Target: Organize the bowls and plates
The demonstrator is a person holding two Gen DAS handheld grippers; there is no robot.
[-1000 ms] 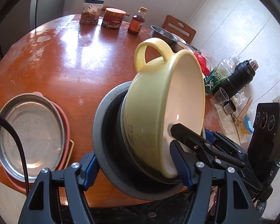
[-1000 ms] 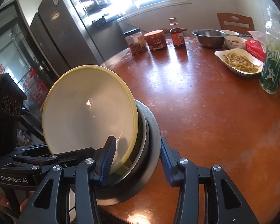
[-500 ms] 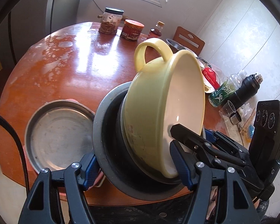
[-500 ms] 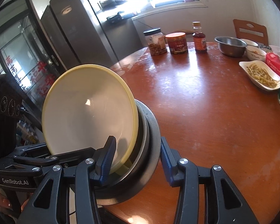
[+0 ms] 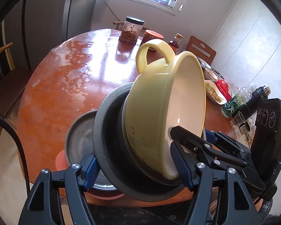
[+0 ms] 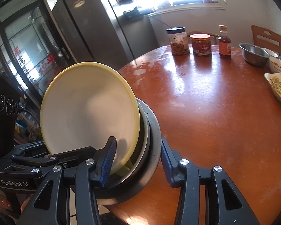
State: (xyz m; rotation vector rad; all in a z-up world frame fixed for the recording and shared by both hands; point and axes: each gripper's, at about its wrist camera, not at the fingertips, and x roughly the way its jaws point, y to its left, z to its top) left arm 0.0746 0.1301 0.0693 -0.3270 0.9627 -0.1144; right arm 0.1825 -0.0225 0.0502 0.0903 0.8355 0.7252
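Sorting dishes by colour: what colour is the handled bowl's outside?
Pale yellow bowl, best seen in left wrist view.

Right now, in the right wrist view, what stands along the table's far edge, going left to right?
Black-lidded jar → red-lidded jar → sauce bottle → steel bowl → white bowl.

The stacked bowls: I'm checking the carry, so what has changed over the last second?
Both grippers carried the stack back toward the table's near edge: the steel plate, earlier off to the left, now sits partly behind the dark bowl. The grip stayed the same: left gripper and right gripper clamp the yellow bowl nested inside.
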